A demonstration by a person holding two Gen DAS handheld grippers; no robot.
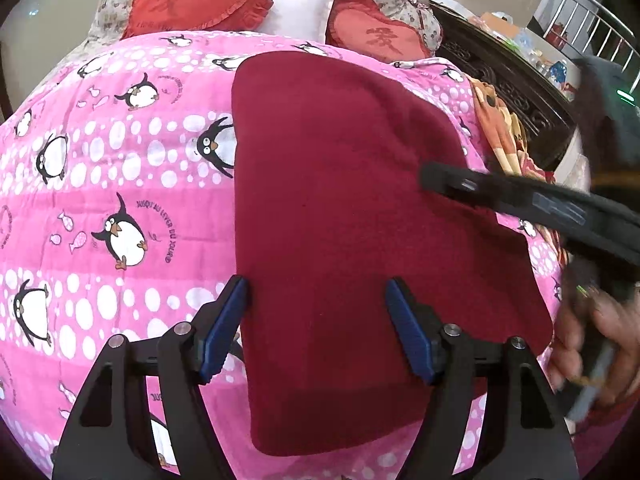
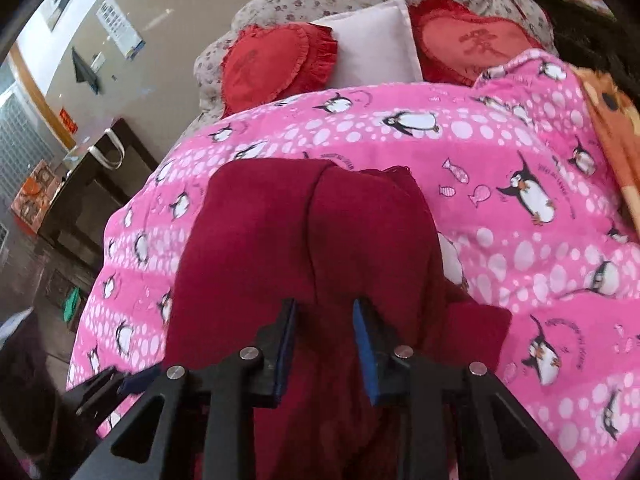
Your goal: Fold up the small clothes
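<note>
Here the left claw gapes over the maroon cloth; the right claw stands narrowly apart.

There were two red heart cushions, one white pillow, one maroon garment, and two claws.

Left hand-held gripper agape

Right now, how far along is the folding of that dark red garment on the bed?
Done: the dark red garment lies as a flat, doubled rectangle on the pink penguin quilt. In hand: the left claw hangs open over its near end; the right claw, narrowly parted, sits at a raised fold. Left: probably a final fold and smoothing.
</note>
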